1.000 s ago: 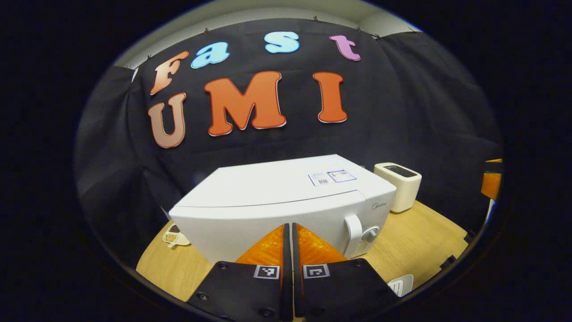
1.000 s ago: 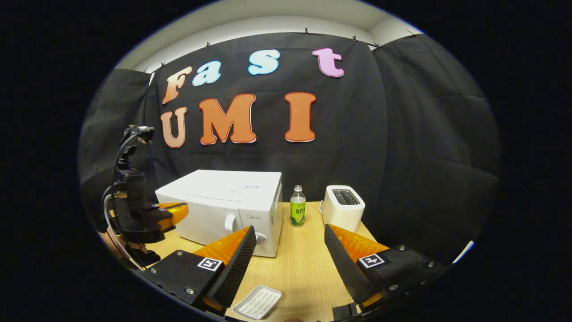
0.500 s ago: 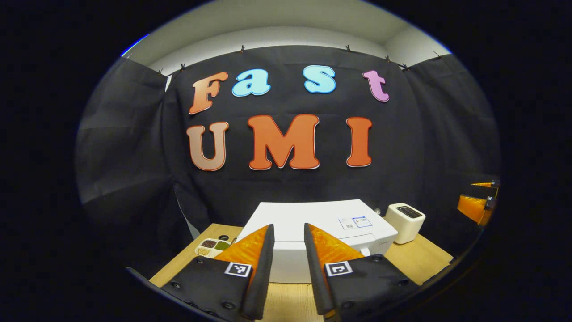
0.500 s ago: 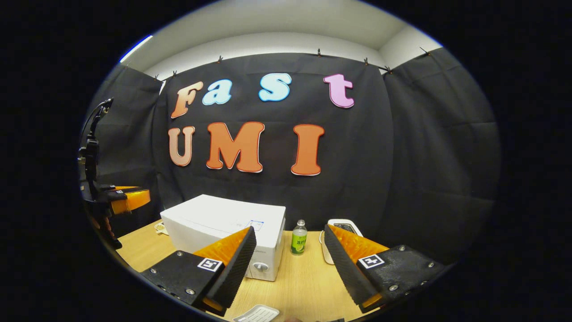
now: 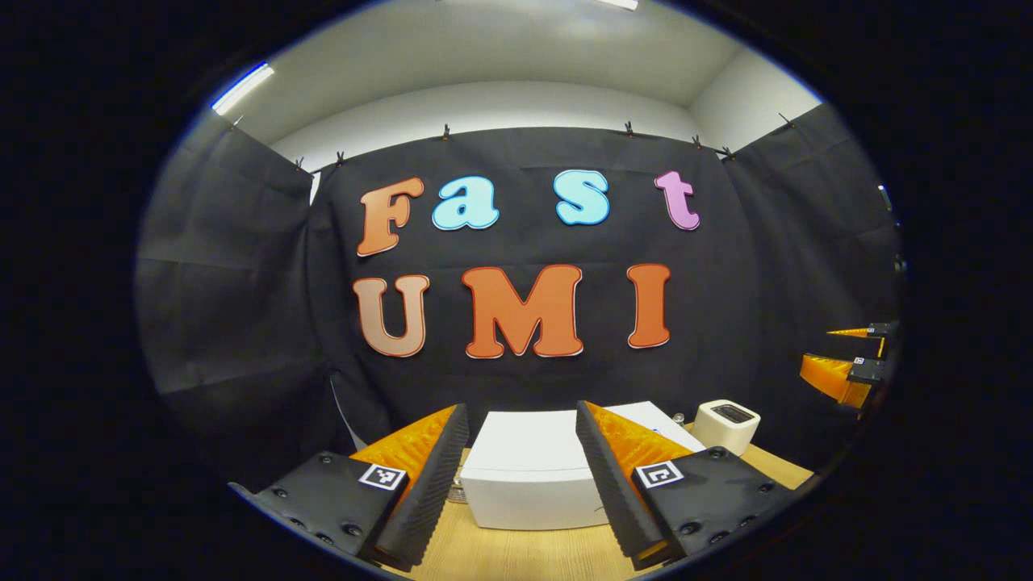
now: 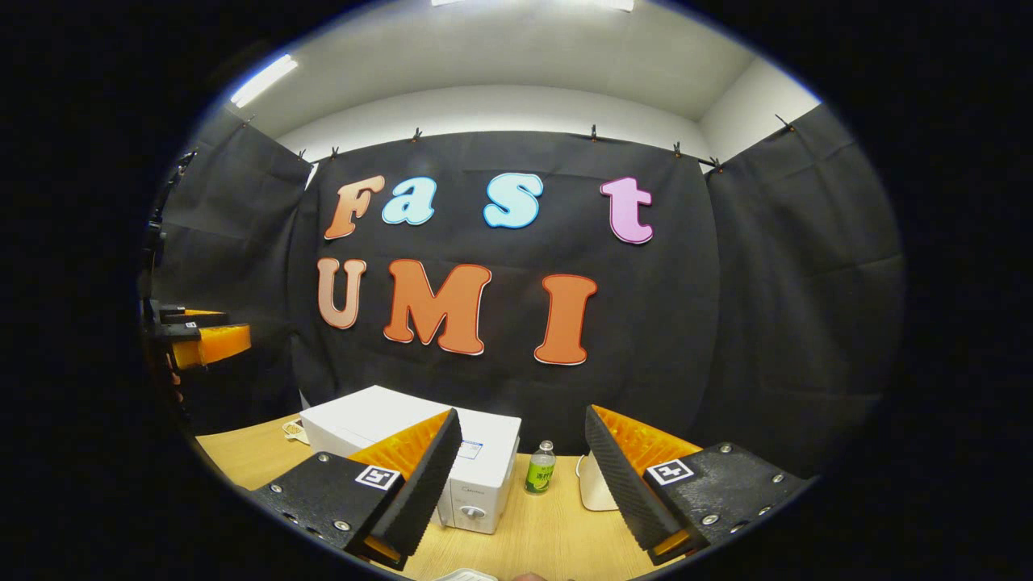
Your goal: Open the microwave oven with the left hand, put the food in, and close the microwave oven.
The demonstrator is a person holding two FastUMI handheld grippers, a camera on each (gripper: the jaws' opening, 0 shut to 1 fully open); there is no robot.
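On the wooden table (image 5: 516, 553) ahead of you sits the white microwave (image 5: 533, 472), door shut as far as the front shows, framed squarely between the spread fingers of your left gripper (image 5: 520, 484). That gripper holds nothing and hangs well back from the oven and above it, so you're looking down over its top. Your right gripper (image 6: 523, 480) is spread wide and empty too, off to the side, with the microwave's dial (image 6: 472, 512) peeking past its left finger. A green-labelled bottle (image 6: 541, 468) stands just beside the oven, and the toaster (image 5: 726, 424) a little farther right. The food isn't clearly in sight; a pale sliver at the bottom rim of the right gripper view can't be made out. There's open tabletop in front of the oven for the door to swing, I'd judge. The black cloth wall (image 6: 767, 323) hangs close behind the oven.
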